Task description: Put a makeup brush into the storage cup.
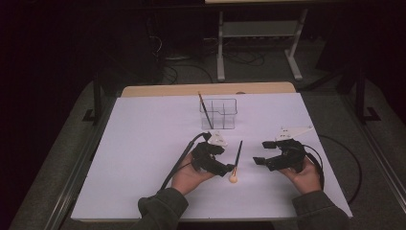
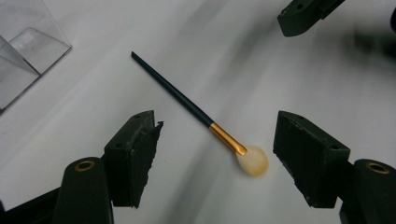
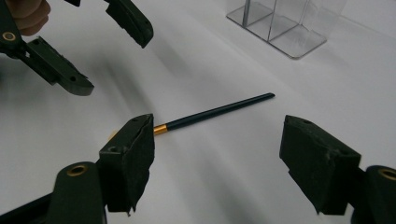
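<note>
The makeup brush (image 1: 236, 162) lies flat on the white counter (image 1: 143, 158), well short of the clear organizer (image 1: 219, 113), its dark handle aimed toward that organizer and its pale head toward the person. The left gripper (image 1: 230, 170) hangs just beside the head, jaws apart and empty, nearer than the right gripper (image 1: 258, 161), also spread, off to the brush's other side.

The right gripper (image 3: 217, 154) hangs wide open over the white table (image 3: 224, 186). A dark-handled makeup brush (image 3: 215, 111) lies flat beyond, untouched. The left gripper (image 3: 107, 51) gapes nearby.
</note>
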`<state>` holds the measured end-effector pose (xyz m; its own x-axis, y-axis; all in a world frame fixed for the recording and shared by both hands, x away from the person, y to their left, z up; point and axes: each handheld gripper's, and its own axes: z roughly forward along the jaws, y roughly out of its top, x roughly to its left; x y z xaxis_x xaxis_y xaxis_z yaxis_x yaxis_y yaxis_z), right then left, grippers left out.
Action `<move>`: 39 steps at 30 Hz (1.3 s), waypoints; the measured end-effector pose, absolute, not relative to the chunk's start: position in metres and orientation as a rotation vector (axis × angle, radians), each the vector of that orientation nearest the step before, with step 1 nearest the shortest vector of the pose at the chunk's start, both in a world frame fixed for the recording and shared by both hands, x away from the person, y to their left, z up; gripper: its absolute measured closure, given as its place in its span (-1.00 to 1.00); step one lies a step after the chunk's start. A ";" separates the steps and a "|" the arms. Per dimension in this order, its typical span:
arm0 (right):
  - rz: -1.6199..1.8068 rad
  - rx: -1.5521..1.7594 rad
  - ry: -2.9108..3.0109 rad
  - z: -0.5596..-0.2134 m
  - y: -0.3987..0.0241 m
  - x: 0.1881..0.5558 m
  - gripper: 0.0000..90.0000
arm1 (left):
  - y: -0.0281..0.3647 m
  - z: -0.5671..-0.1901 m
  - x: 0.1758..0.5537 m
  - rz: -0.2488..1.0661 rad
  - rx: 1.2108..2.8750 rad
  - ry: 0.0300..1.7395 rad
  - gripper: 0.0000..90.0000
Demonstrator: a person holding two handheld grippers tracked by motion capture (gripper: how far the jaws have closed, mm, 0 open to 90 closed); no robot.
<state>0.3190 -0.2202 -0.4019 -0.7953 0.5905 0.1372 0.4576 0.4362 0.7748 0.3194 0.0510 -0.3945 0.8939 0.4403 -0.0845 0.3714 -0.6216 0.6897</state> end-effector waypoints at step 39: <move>1.310 0.904 2.519 -0.401 -0.223 0.320 -0.43 | 0.010 -0.414 0.335 0.100 2.433 0.696 -0.01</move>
<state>0.3195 -0.2225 -0.4009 -0.8042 0.5803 0.1287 0.4386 0.4332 0.7874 0.3352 0.0096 -0.4142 0.8595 0.5033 -0.0884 0.4583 -0.6826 0.5692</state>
